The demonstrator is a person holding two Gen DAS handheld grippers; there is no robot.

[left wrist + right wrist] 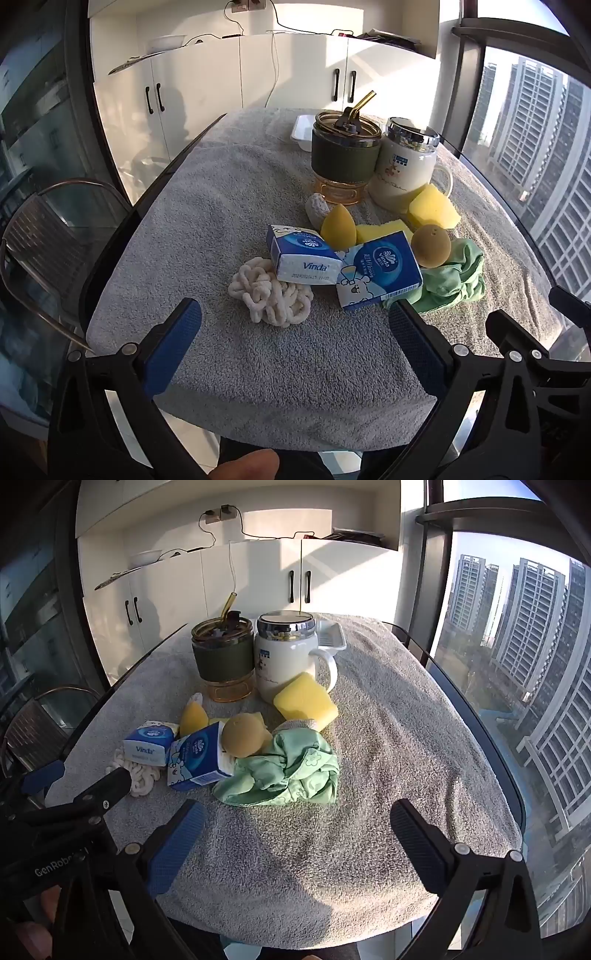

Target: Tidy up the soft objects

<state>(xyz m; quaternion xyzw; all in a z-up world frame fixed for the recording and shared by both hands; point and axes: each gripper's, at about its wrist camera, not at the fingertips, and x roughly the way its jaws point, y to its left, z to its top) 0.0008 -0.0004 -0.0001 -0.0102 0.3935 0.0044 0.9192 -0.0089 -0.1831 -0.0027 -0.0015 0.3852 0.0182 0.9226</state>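
Note:
A pile of soft things lies mid-table: a cream knotted rope [271, 293] [142, 775], two blue Vinda tissue packs [303, 258] [378, 275] [149, 746] [199, 760], a crumpled green cloth [452, 278] [284, 771], yellow sponges [434, 206] [306, 699], a yellow teardrop sponge [338, 227] [192, 718] and a tan round sponge [431, 245] [243, 740]. My left gripper [295, 314] is open and empty, just short of the rope. My right gripper [297, 818] is open and empty, just short of the green cloth.
A grey towel [295, 369] [388, 738] covers the table. Behind the pile stand a green-sleeved glass cup with a straw [345, 157] [223, 661], a white lidded mug [406, 173] [284, 657] and a white tray [303, 127] [332, 637]. A chair [44, 229] stands left; windows are on the right.

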